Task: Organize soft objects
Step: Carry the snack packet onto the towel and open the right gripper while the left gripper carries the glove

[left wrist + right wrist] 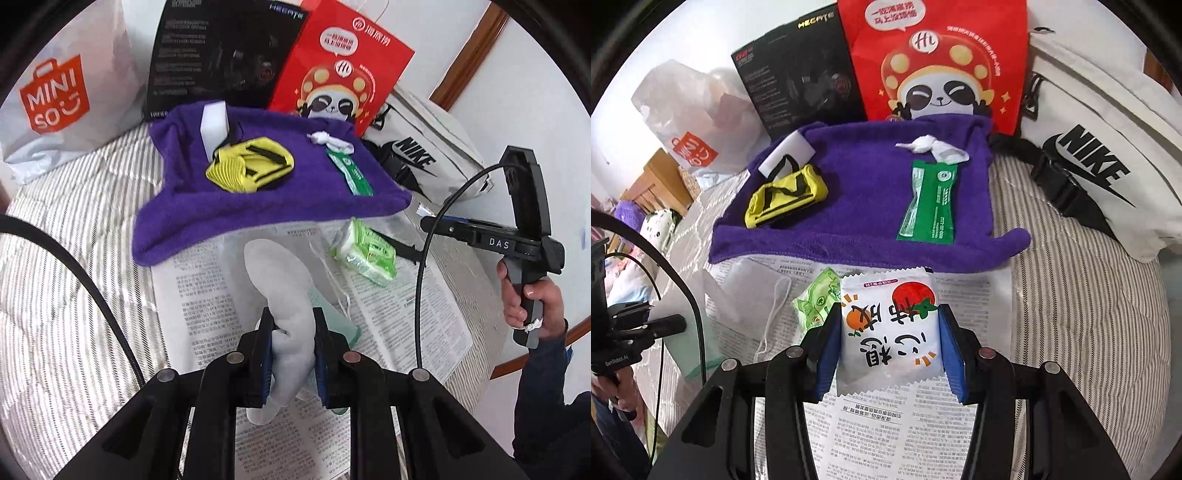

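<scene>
My left gripper [291, 325] is shut on a grey soft insole-like piece [282, 291], held above the newspaper [207, 295]. My right gripper [888, 325] is shut on a white tissue packet with a tomato print [890, 328], held over the newspaper [886, 424]. A purple towel [258, 210] lies beyond, also seen in the right wrist view [857, 206]. On it lie a yellow strap [783, 199], a green sachet [929, 203], a white sponge [790, 151] and a white wad [931, 146]. A green tissue pack [364, 251] lies on the newspaper.
Behind the towel stand a Miniso bag [62, 96], a black box [218, 55] and a red panda bag [938, 62]. A white Nike bag [1100, 166] lies at the right. A face mask [753, 295] lies on the newspaper. The striped bedding [55, 277] is underneath.
</scene>
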The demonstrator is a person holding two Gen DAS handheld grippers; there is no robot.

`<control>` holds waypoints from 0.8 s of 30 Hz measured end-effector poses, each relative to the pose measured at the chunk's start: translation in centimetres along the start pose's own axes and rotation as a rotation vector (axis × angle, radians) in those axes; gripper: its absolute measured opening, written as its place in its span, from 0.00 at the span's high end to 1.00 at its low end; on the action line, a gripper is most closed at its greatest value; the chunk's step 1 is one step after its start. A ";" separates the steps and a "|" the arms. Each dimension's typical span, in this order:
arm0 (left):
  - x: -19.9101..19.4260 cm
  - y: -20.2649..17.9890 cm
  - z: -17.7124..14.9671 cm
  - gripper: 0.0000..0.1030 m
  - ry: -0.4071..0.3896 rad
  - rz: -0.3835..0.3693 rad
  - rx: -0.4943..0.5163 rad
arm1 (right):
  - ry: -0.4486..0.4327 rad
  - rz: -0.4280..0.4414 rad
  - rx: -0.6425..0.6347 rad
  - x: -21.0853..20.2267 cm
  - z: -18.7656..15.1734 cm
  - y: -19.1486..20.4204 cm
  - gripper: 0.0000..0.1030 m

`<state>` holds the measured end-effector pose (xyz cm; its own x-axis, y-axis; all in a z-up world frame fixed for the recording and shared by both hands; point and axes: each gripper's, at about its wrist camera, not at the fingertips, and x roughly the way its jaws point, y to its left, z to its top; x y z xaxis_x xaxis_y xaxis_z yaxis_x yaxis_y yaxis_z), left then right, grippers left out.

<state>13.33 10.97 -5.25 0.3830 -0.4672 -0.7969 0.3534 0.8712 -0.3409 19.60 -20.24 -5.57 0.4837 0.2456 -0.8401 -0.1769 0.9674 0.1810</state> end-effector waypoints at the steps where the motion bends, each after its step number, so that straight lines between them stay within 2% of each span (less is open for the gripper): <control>1: -0.3 0.0 0.1 0.83 -0.006 0.007 0.002 | -0.004 -0.004 0.001 -0.2 0.0 0.0 0.53; 16: -2.0 -0.4 3.8 0.83 -0.089 0.068 0.021 | -0.035 -0.010 -0.009 -0.8 1.5 0.9 0.53; 24: -2.1 0.0 7.0 0.83 -0.132 0.065 -0.002 | -0.046 -0.007 -0.020 -0.3 3.3 1.5 0.53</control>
<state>18.46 10.91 -0.09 0.5139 -0.4257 -0.7448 0.3229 0.9003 -0.2918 21.98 -18.71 -3.38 0.5238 0.2419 -0.8168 -0.1906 0.9678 0.1644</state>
